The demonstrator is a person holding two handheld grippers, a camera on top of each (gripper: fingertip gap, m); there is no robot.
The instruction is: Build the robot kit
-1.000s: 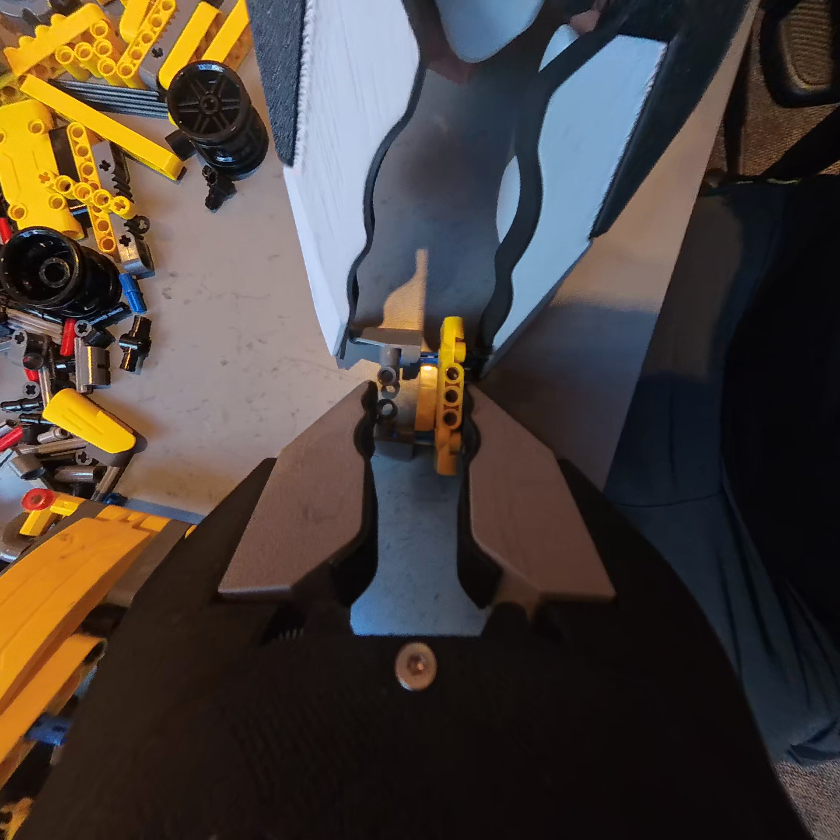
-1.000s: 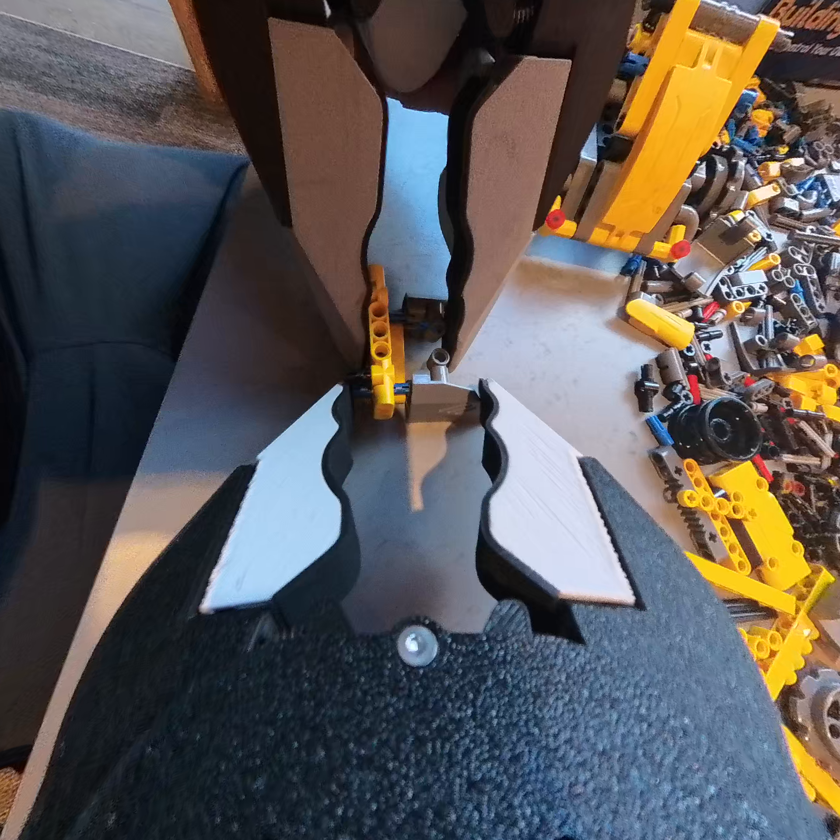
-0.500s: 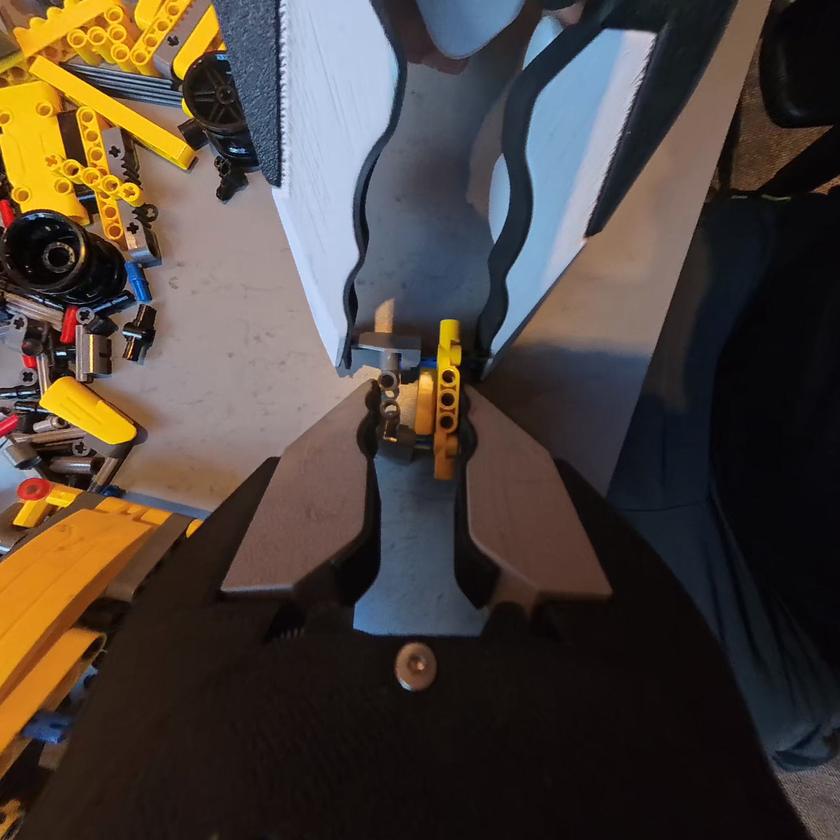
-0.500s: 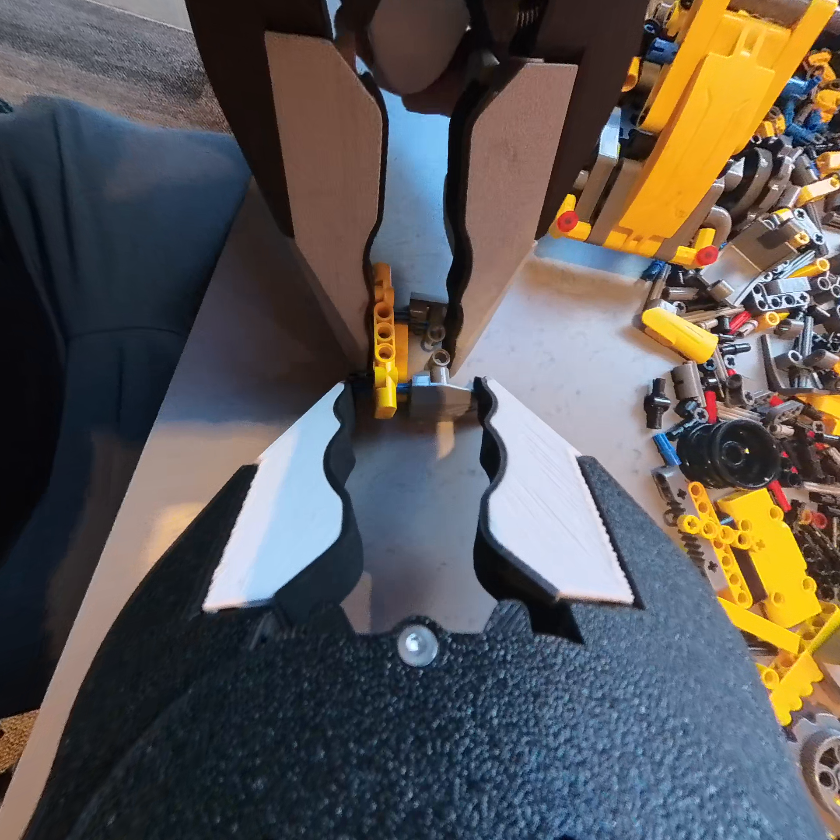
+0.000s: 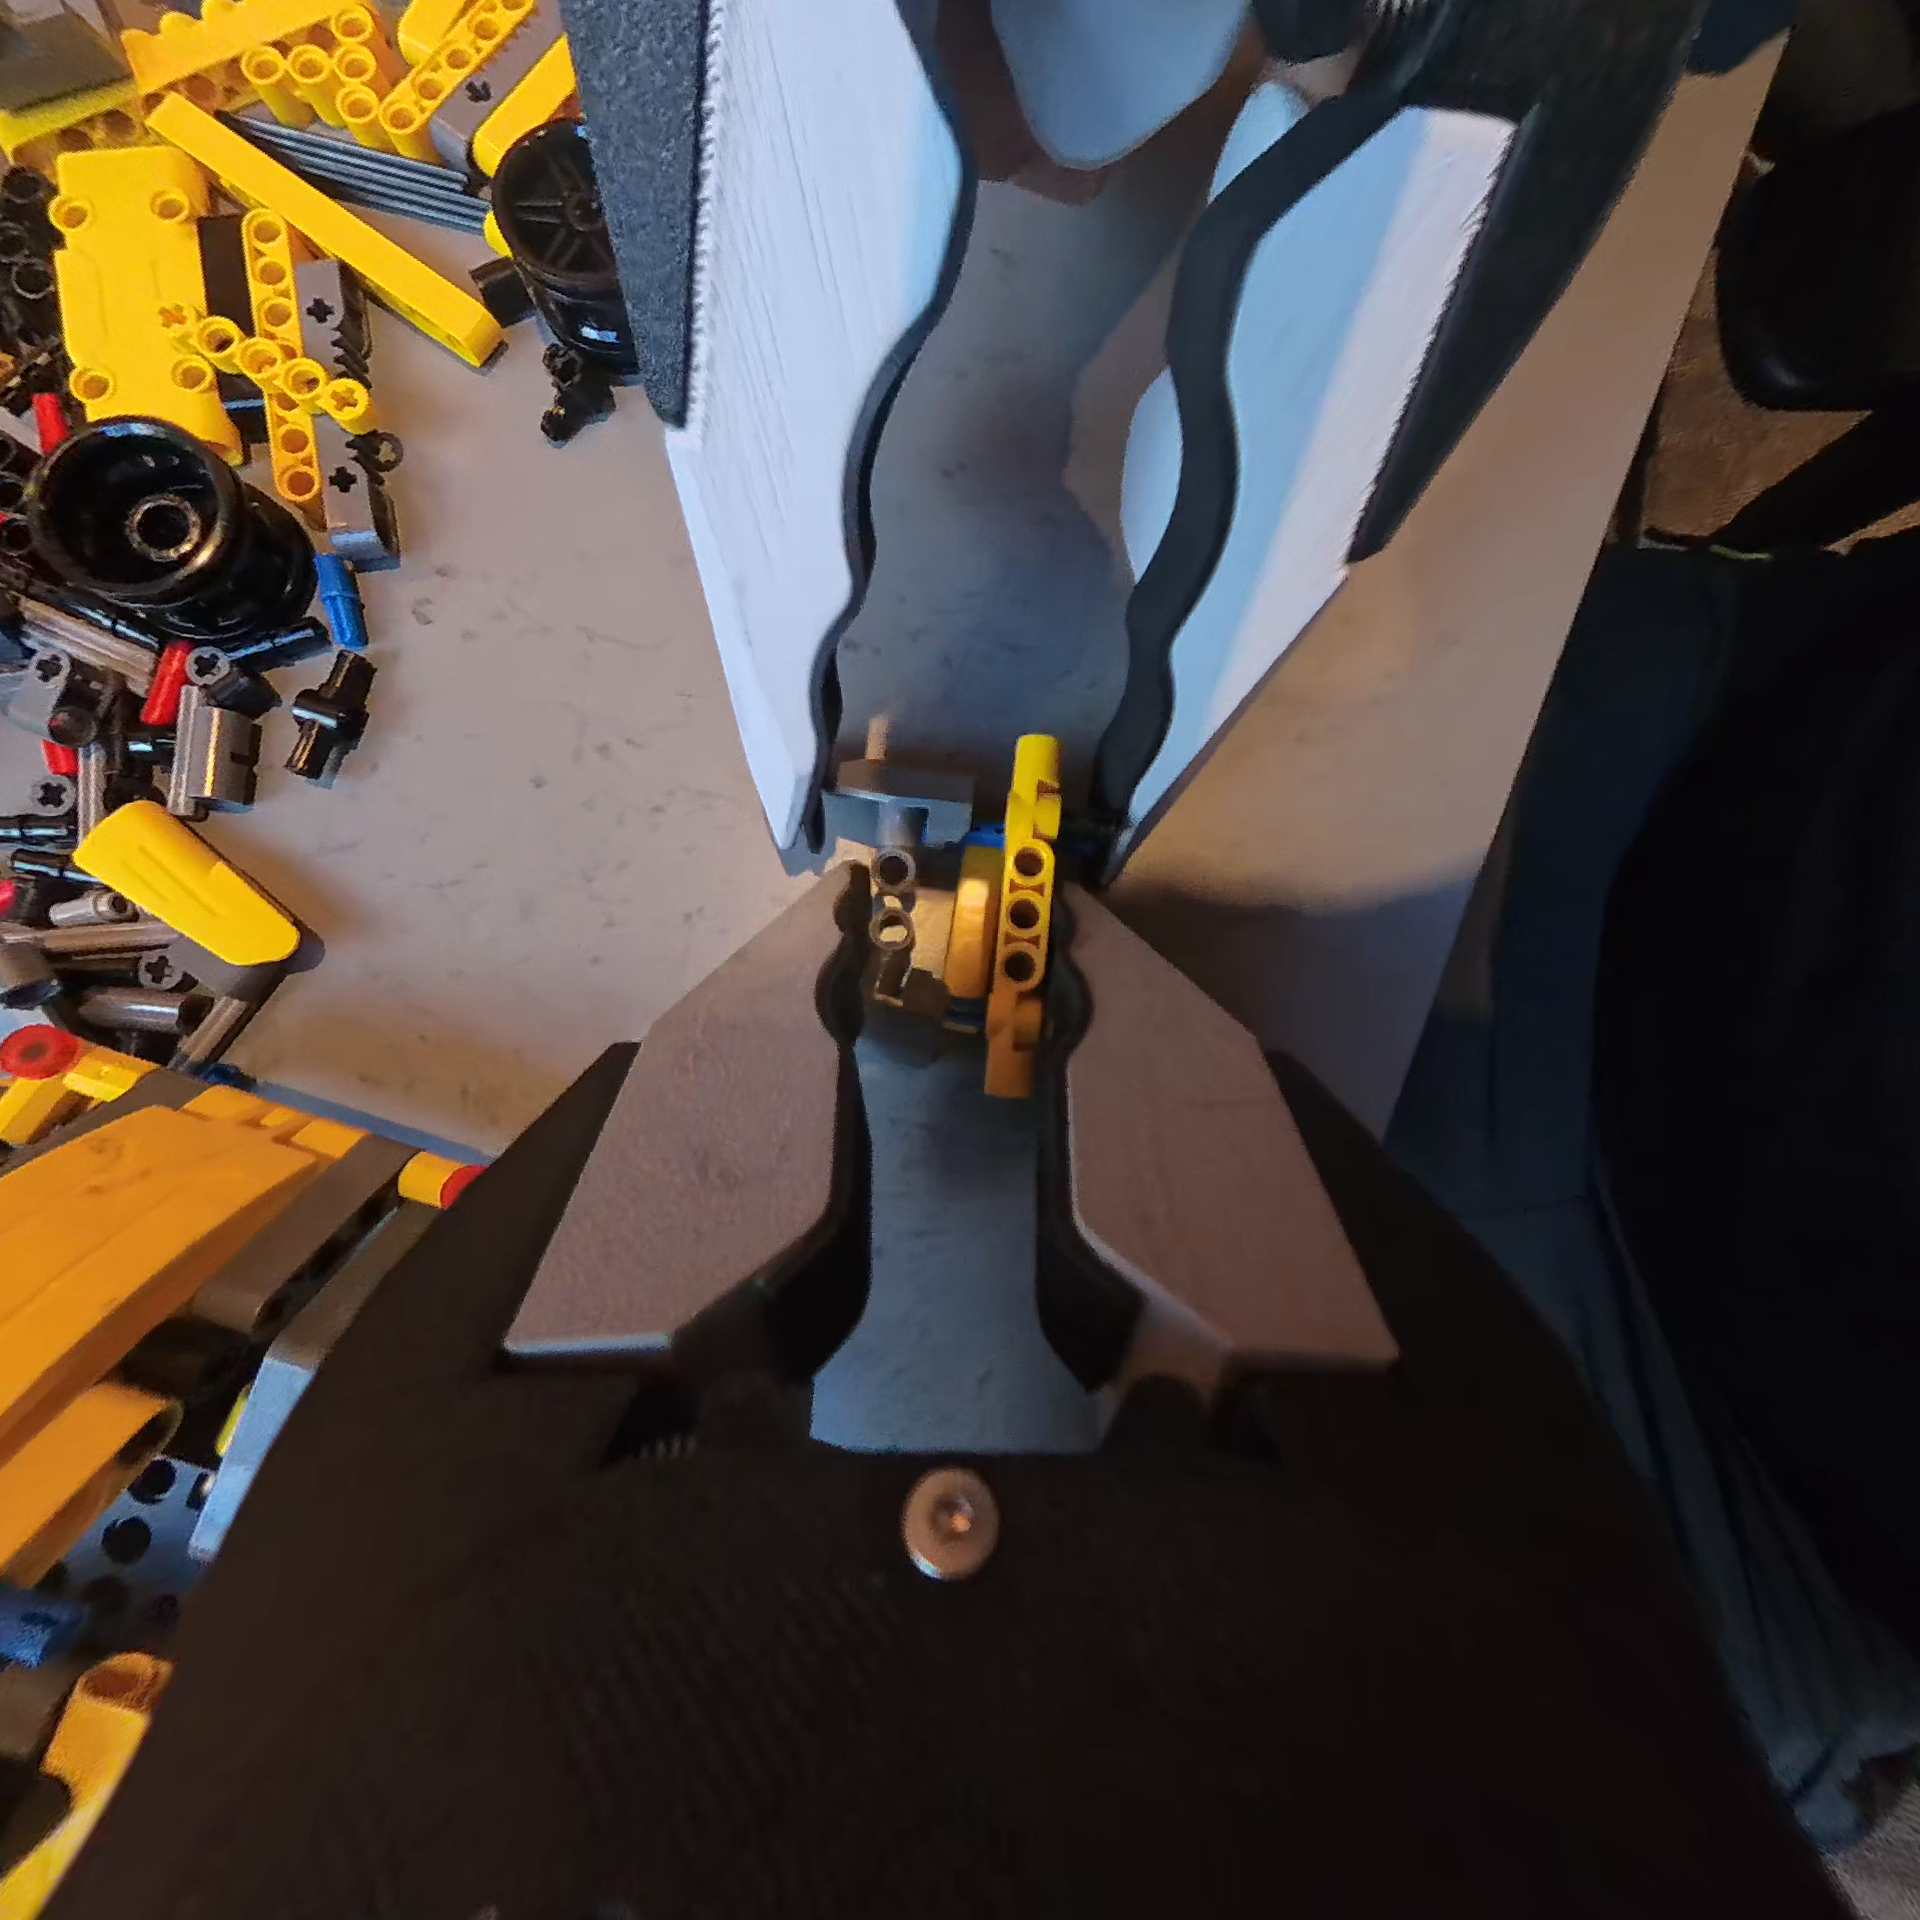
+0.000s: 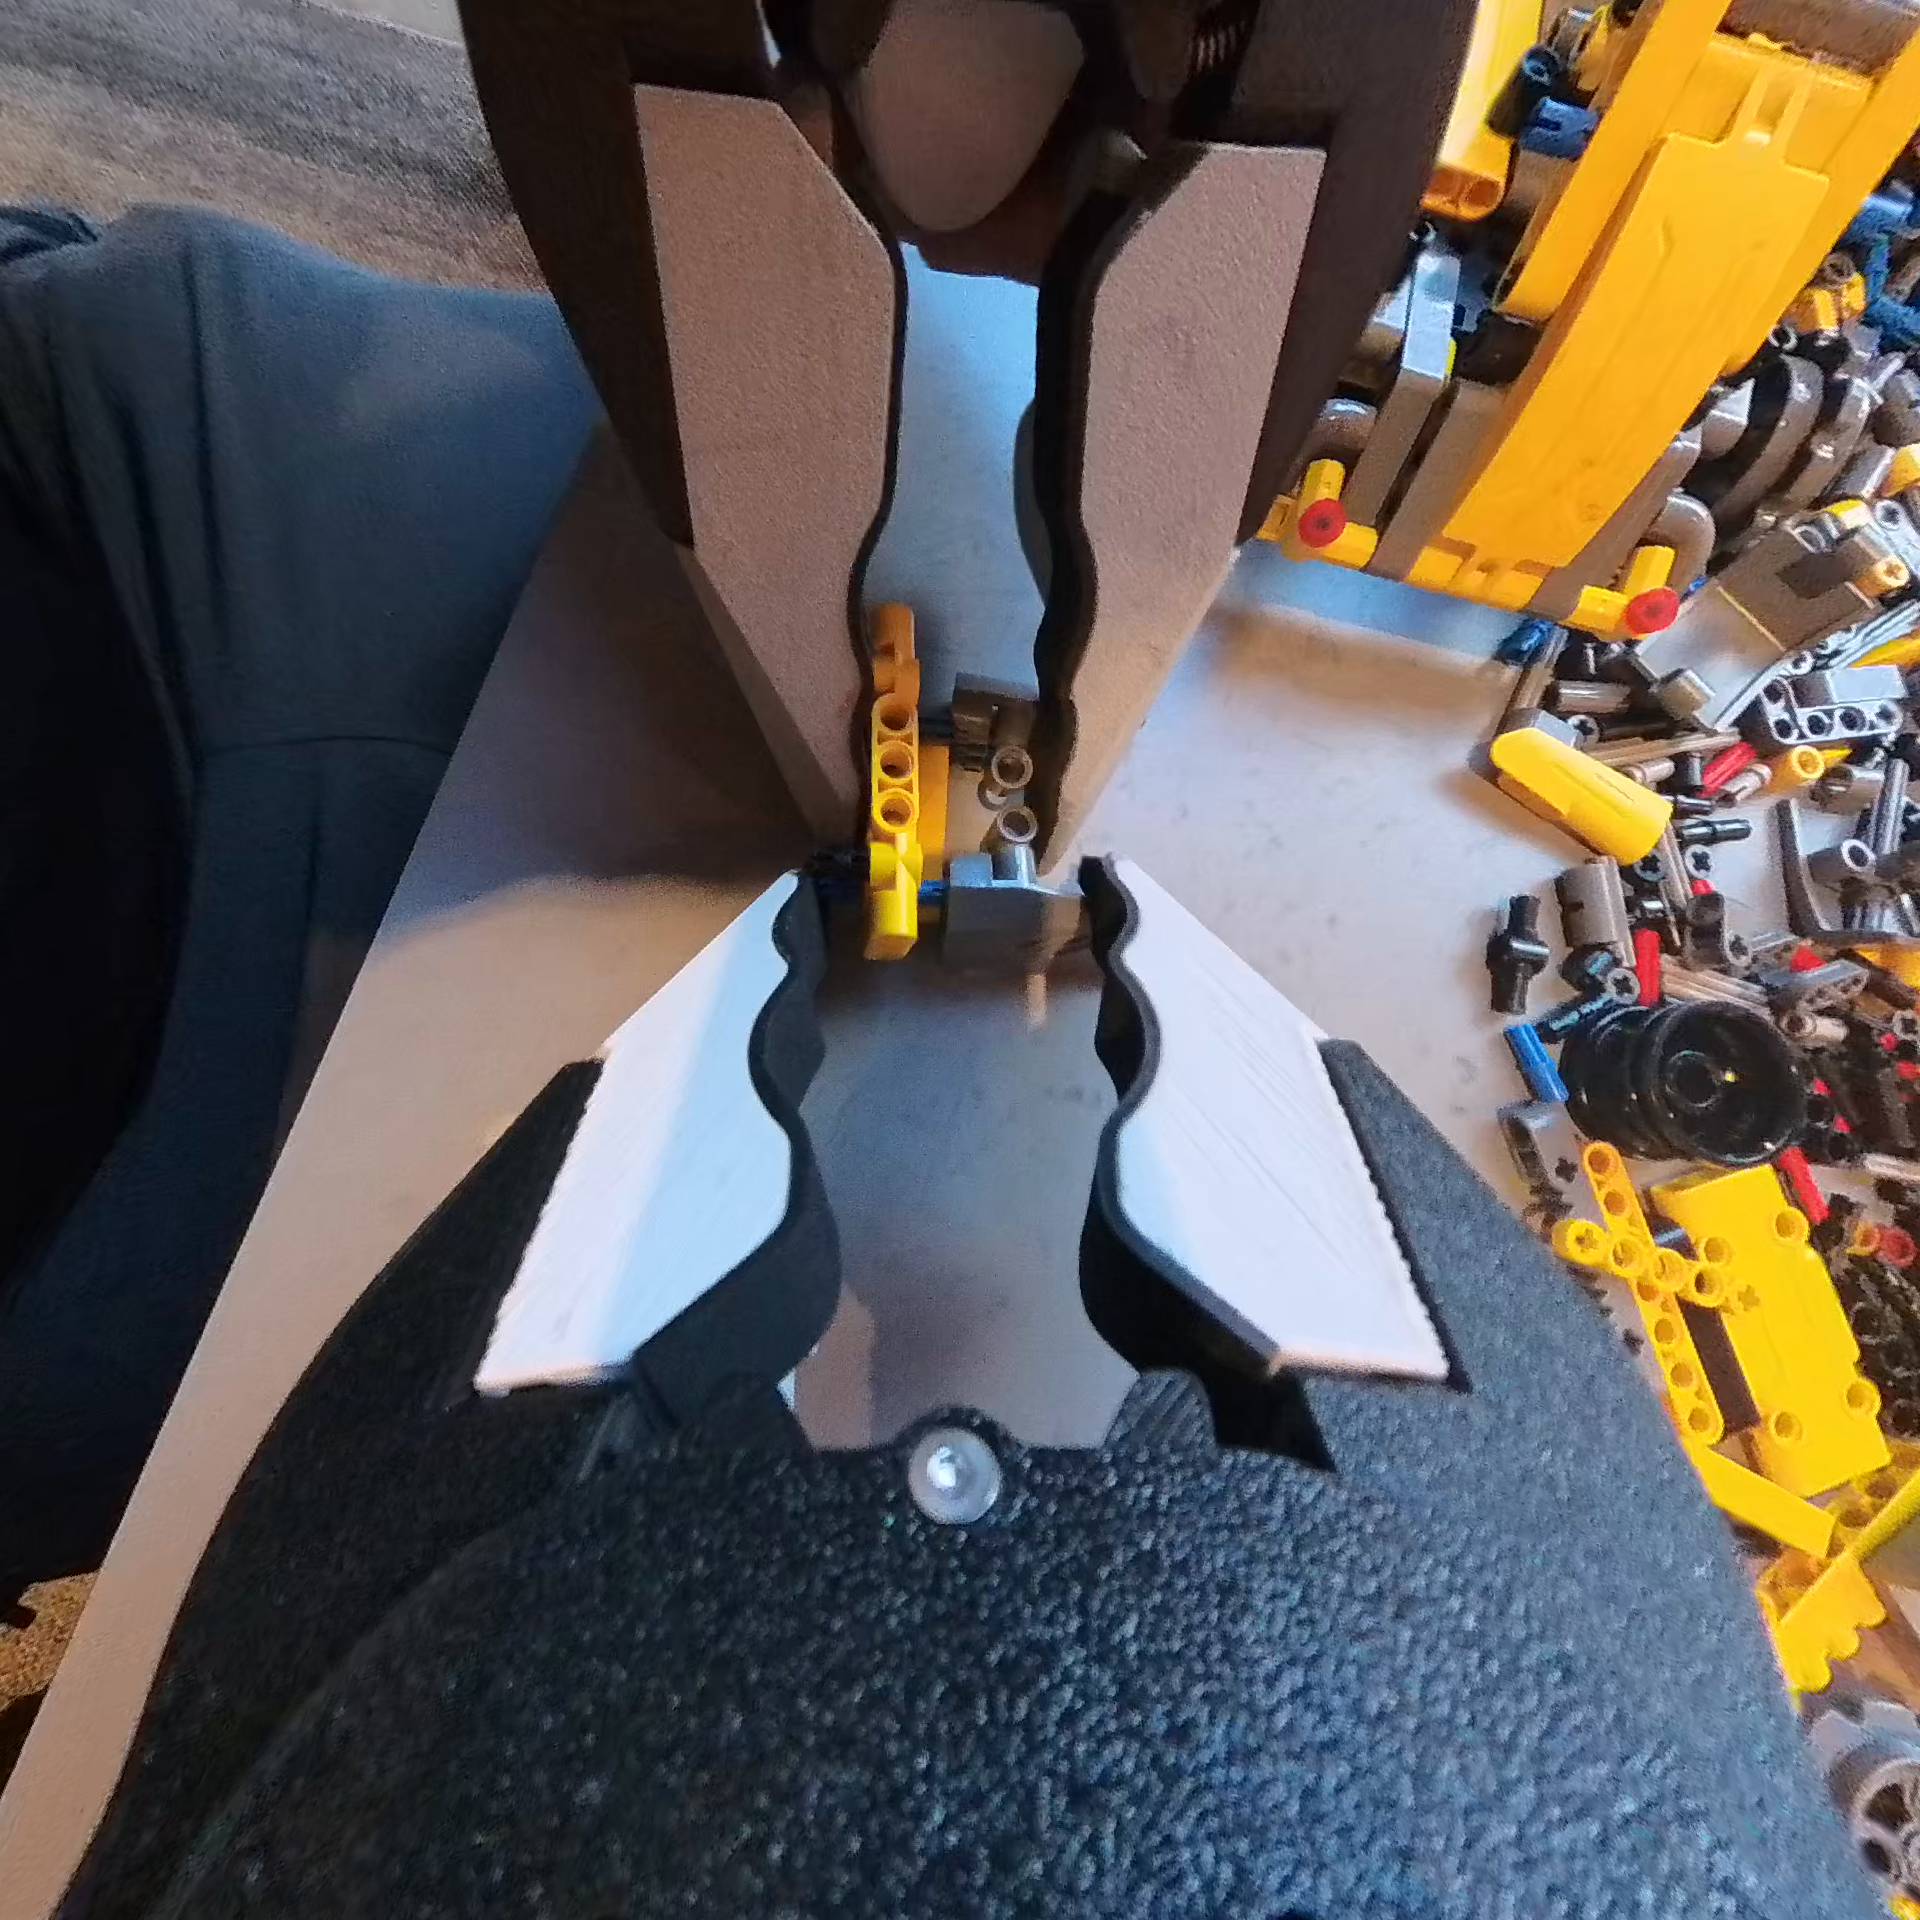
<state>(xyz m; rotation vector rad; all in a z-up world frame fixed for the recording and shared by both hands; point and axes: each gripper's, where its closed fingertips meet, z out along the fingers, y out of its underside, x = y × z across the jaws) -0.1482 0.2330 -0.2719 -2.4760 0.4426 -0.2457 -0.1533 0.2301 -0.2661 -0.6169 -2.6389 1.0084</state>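
A small brick assembly, a yellow holed beam (image 5: 1023, 914) joined by pins to grey connector pieces (image 5: 899, 805), hangs just above the pale table (image 5: 499, 831) near its edge. My left gripper (image 5: 956, 935), with brown fingers, is shut on one end of the assembly. My right gripper (image 6: 951, 894), with white fingers, faces it tip to tip and is shut on the other end, across the beam (image 6: 894, 769) and a grey piece (image 6: 997, 909). Each gripper shows in the other's view: the right (image 5: 956, 821), the left (image 6: 940, 790).
A dense pile of loose yellow, grey and black pieces with black wheels (image 5: 156, 530) (image 6: 1683, 1081) lies beside the grippers. A partly built yellow model (image 6: 1621, 312) (image 5: 125, 1226) stands nearby. Dark blue fabric (image 5: 1714, 1039) lies beyond the table edge. The grippers are tip to tip, or close to it.
Both grippers, still shut on the assembly, have shifted slightly together over the table. The hold looks unchanged.
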